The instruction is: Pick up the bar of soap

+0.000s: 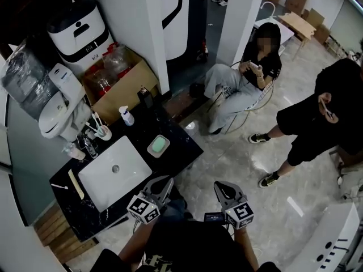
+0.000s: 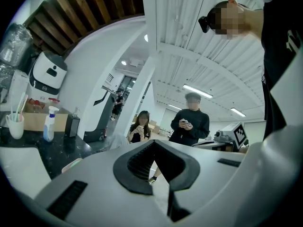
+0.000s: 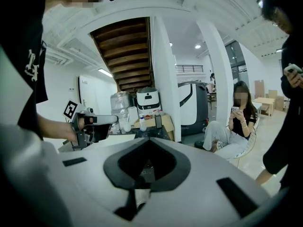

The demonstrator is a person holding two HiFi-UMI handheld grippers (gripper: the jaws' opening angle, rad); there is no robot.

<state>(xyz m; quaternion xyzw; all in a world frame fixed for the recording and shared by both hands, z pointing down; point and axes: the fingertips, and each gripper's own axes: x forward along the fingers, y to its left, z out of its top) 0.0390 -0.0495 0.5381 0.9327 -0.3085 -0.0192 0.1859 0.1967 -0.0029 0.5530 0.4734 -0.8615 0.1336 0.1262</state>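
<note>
While both are shut, left gripper (image 1: 165,182) and right gripper (image 1: 219,187) point forward.

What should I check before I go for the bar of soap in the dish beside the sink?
1. Soap located: ok. The bar of soap lies in its dish on the black counter, right of the sink.
2. Left gripper ready to grasp: not ok. Its jaws are together and empty.
3. Right gripper ready to grasp: not ok. Its jaws are together and empty.
4. Gripper at the soap: not ok. Both are short of the dish, and the left one is nearer.
5. Way in free: ok. Nothing stands between the left gripper and the dish, and the spray bottle is beyond it.
</note>
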